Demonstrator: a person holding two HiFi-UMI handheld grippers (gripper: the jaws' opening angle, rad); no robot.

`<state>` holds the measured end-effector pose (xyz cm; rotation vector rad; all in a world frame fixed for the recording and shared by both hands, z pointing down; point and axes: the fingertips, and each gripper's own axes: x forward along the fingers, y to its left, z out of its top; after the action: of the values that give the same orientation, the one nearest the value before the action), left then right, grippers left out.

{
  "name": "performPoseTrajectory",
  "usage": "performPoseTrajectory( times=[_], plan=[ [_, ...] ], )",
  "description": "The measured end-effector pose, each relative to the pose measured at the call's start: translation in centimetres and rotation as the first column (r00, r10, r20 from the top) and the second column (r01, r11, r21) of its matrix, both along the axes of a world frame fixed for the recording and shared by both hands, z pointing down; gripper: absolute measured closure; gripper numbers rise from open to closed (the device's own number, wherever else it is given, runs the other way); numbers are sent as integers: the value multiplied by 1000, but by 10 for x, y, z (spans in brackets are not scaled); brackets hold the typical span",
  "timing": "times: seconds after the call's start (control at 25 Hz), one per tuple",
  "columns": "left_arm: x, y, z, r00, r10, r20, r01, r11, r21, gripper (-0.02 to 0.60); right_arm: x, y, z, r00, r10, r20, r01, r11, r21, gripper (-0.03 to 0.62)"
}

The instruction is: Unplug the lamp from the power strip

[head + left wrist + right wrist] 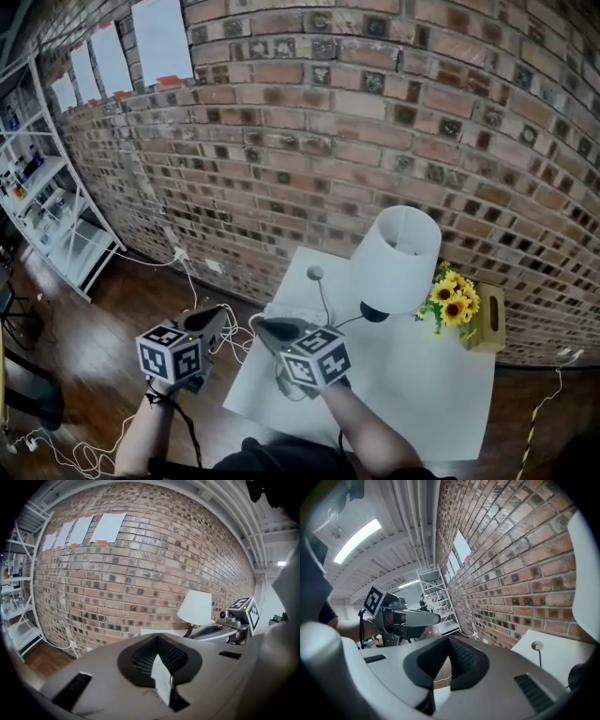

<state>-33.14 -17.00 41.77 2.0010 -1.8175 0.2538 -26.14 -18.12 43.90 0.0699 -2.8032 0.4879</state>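
Note:
The lamp has a white shade and a black base and stands on the white table. A thin cord runs from the base toward a white power strip at the table's left edge; the plug cannot be made out. A small round white piece sits behind it on a cord. My left gripper hovers off the table's left side, jaws shut and holding nothing. My right gripper is beside it over the table's near left corner, jaws together and holding nothing.
Sunflowers and a wooden box stand at the table's right, against the brick wall. A wall socket with white cables is low on the wall to the left. A white shelf rack stands far left. Cables lie on the wooden floor.

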Motion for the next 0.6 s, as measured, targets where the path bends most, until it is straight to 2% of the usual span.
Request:
performPoseTrajectory(
  times=[0.32, 0.48, 0.6],
  plan=[
    [-45, 49, -15, 998, -7, -62, 11, 998, 59, 572, -43, 41, -19, 999, 19, -30, -17, 999, 51, 594],
    [-61, 79, -15, 999, 11, -48, -8, 998, 59, 572, -66, 69, -29, 1000, 11, -13, -11, 999, 53, 594],
    [-79, 103, -14, 999, -7, -52, 11, 998, 65, 572, -84, 92, -34, 1000, -4, 0, 4, 998, 62, 595]
  ],
)
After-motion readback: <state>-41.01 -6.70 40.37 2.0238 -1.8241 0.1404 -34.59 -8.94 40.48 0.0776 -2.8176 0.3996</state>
